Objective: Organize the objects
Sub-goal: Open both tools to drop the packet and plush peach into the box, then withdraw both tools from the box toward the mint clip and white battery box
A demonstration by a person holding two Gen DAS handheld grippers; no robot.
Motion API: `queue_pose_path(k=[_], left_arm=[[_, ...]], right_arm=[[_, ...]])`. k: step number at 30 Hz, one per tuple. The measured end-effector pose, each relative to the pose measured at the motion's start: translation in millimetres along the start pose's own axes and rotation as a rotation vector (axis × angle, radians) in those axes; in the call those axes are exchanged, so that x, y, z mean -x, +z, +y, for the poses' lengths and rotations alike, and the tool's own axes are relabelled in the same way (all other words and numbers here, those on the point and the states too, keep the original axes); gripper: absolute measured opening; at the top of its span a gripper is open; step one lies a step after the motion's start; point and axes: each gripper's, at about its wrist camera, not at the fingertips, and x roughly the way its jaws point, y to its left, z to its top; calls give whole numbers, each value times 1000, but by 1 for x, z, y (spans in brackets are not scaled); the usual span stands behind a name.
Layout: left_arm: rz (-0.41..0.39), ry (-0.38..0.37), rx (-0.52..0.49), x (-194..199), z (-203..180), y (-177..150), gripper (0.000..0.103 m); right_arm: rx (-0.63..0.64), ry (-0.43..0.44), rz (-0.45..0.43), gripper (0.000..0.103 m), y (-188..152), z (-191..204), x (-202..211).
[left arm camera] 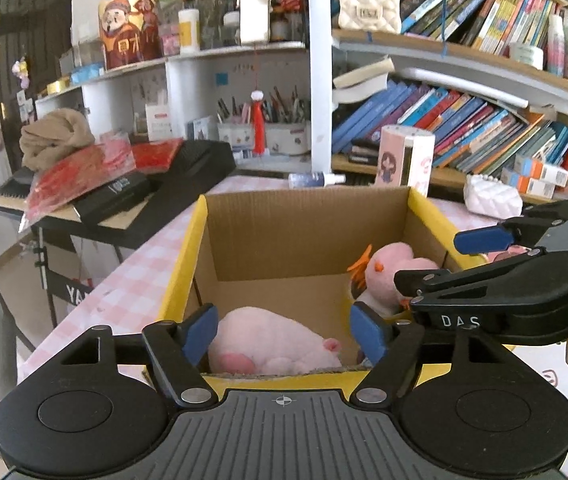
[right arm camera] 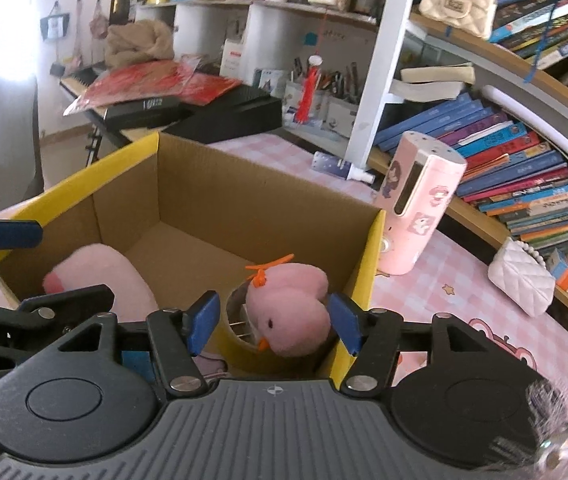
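Observation:
An open cardboard box (left arm camera: 308,194) (right arm camera: 243,168) with yellow outer sides stands on the pink checked table. A pink pig plush (left arm camera: 271,344) (right arm camera: 99,276) lies in its near left part. A pink chick plush (right arm camera: 292,312) (left arm camera: 396,268) with an orange tuft rests on a tape roll (right arm camera: 235,320) in the right corner. My left gripper (left arm camera: 284,334) hangs open over the pig, its blue pads clear of it. My right gripper (right arm camera: 273,324) is open around the chick, with a gap at the left pad. Each view shows the other gripper's fingers (left arm camera: 480,240) (right arm camera: 3,234) at its edge.
A pink cylinder with cartoon stickers (right arm camera: 420,204) and a spray bottle (right arm camera: 340,168) stand behind the box. A white quilted purse (right arm camera: 520,280) lies to the right by the crowded bookshelf (right arm camera: 524,160). A keyboard piled with red packets (left arm camera: 123,184) stands to the left.

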Motion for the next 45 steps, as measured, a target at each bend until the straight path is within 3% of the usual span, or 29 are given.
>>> queue_pose_path(k=[14, 29, 45], left_arm=[[-32, -13, 32, 33, 11, -15, 80], [29, -33, 45, 72, 24, -54, 92], [111, -55, 13, 107, 32, -93, 93]], right_arm=[[-65, -57, -63, 68, -16, 9, 54], [-160, -148, 38, 79, -64, 36, 87], [-204, -194, 113, 86, -113, 75, 123]])
